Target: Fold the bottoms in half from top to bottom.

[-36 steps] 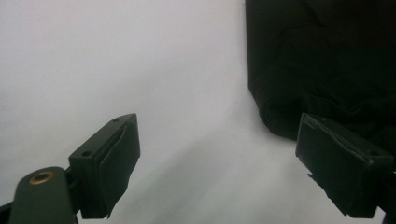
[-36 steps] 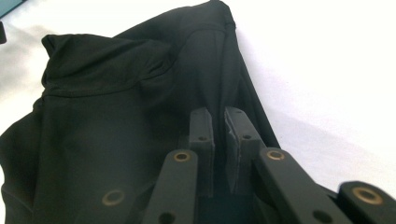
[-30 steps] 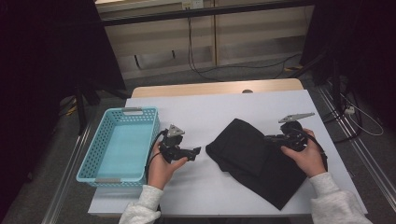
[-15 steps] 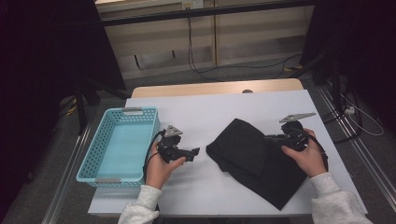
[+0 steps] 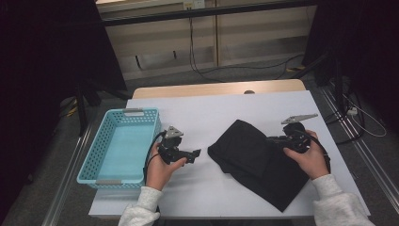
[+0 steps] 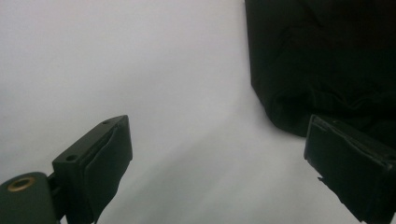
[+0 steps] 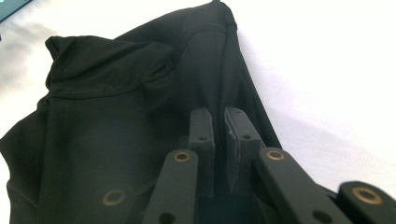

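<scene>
Black cloth (image 5: 261, 162) folded on the white table (image 5: 207, 113), right gripper (image 5: 273, 140) clamped on its right edge, left gripper (image 5: 196, 153) just beside its left edge, jaws having just spread wide, nothing between them, blue basket (image 5: 117, 143) farther left.

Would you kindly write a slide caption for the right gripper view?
Right gripper, jaws shut on a fold of black garment lying on the white table.

High view fixed above the near table (image 5: 226, 113) edge, facing forward and down, left gripper view low and close over the white top, looking toward the black cloth (image 6: 327, 60), right gripper view closer still, both sharing that cloth
</scene>
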{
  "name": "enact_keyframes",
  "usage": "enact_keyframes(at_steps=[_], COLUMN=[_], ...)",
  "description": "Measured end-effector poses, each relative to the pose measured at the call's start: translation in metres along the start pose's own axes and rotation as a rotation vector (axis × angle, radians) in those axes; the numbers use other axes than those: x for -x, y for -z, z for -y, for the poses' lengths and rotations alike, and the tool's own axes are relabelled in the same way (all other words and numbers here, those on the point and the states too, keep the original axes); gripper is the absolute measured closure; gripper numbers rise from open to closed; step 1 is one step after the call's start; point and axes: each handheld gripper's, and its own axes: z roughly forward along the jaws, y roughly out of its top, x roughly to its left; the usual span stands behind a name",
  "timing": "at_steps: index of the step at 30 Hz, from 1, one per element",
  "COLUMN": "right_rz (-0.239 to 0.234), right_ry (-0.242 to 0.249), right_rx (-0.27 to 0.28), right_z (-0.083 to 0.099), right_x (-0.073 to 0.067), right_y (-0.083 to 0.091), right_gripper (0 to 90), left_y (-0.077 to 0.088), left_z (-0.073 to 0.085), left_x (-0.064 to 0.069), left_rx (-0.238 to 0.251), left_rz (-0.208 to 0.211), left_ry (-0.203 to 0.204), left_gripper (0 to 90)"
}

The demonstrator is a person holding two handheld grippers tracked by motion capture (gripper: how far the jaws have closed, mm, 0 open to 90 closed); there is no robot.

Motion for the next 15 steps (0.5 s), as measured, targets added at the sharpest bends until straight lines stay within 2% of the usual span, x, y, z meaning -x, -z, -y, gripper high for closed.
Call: enact_keyframes(at_steps=[3, 10, 15], right_rz=[-0.002, -0.003, -0.006], right_ry=[0.000, -0.006, -0.009], right_rx=[0.004, 0.001, 0.006], right_z=[0.0002, 0.0030, 0.0031], right_x=[0.0004, 0.0014, 0.0010], right_y=[0.0010, 0.0020, 0.0033], right_gripper=[82.5, 82.5, 82.6], left_y=[-0.0006, 0.0007, 0.0000], left_z=[0.0005, -0.0008, -0.0006], left_x=[0.0011, 0.0015, 0.0022], left_rx=[-0.014, -0.011, -0.015], left_rz=[0.004, 0.025, 0.022], left_ry=[-0.009, -0.024, -0.024], left_gripper=[7.2, 5.5, 5.5])
